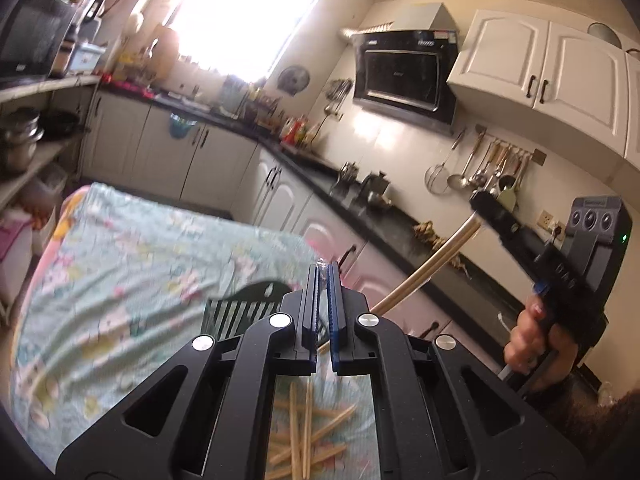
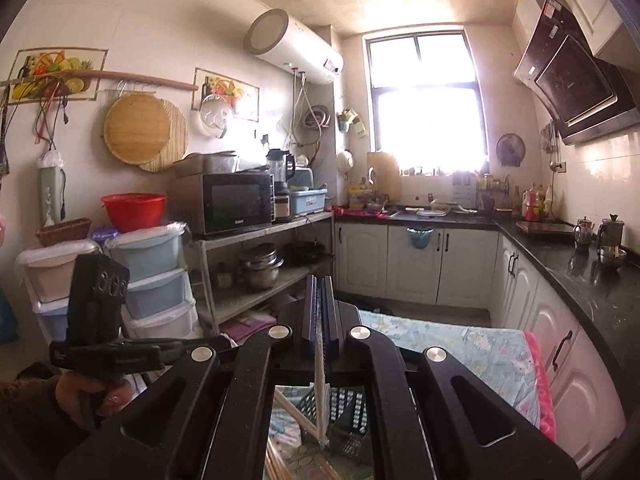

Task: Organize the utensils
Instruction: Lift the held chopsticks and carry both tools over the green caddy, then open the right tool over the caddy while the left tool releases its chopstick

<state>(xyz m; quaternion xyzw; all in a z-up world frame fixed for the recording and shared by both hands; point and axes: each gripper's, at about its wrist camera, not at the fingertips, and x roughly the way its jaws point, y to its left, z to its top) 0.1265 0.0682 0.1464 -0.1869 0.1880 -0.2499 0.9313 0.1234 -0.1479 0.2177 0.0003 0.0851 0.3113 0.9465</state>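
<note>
Right gripper (image 2: 321,280): jaws pinch one pale chopstick (image 2: 320,392), which hangs down toward the dark slotted plastic basket (image 2: 352,420) at 6 o'clock; what the basket holds is hidden. Left gripper (image 1: 323,270): jaws nearly closed, apparently holding nothing. Loose wooden chopsticks (image 1: 308,432) lie crisscrossed on the floral cloth (image 1: 120,280) at 6 o'clock.

Left gripper (image 1: 322,280): centre frame, jaws nearly together, something thin and glinting caught at the tips.
Right gripper (image 1: 486,206): out at three o'clock, hand (image 1: 532,340) on the grip, clamping a pale chopstick (image 1: 428,266) that slants toward seven.
Dark slotted basket (image 1: 240,312): on the floral cloth (image 1: 120,264).
Loose chopsticks (image 1: 308,436): six o'clock, scattered.
</note>
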